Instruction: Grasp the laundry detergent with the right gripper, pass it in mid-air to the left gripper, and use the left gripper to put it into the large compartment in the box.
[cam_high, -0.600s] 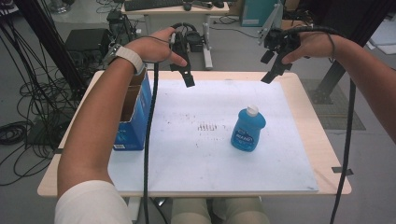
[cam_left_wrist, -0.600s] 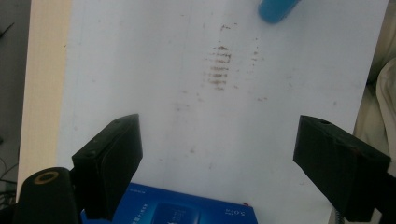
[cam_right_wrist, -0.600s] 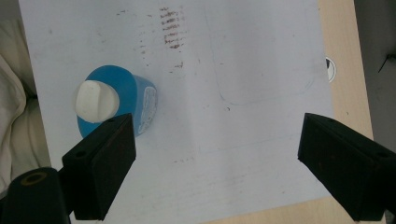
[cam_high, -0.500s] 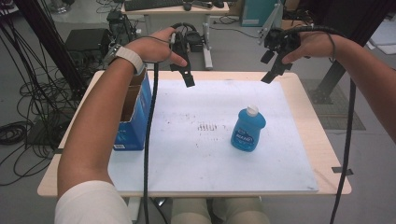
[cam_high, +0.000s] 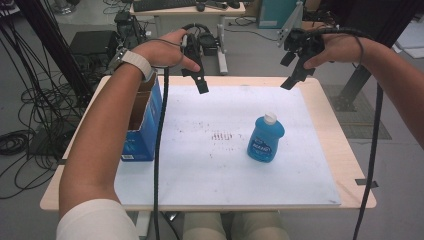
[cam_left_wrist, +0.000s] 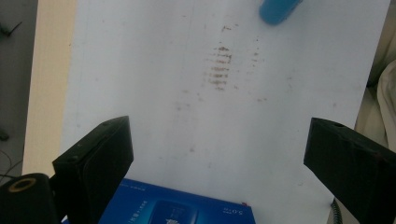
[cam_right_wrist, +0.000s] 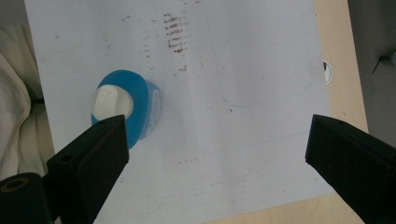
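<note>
A blue bottle (cam_high: 265, 139) with a white cap stands upright on the white sheet (cam_high: 200, 170), right of centre; from above it is the blue bottle (cam_right_wrist: 128, 105) beside my right gripper's left jaw. A blue carton (cam_high: 142, 125), open at the top, stands at the sheet's left edge, and its blue top (cam_left_wrist: 173, 207) lies below my left gripper. My left gripper (cam_high: 201, 85) hangs high over the table's far edge, jaws wide apart and empty. My right gripper (cam_high: 290, 82) hovers over the far right, also wide apart and empty.
The wooden table (cam_high: 345, 150) rims the white sheet, which bears brown smudges (cam_high: 222, 136) near its middle. Cables (cam_high: 160, 150) trail from both grippers toward the near edge. Desks, boxes and floor cables sit beyond the table.
</note>
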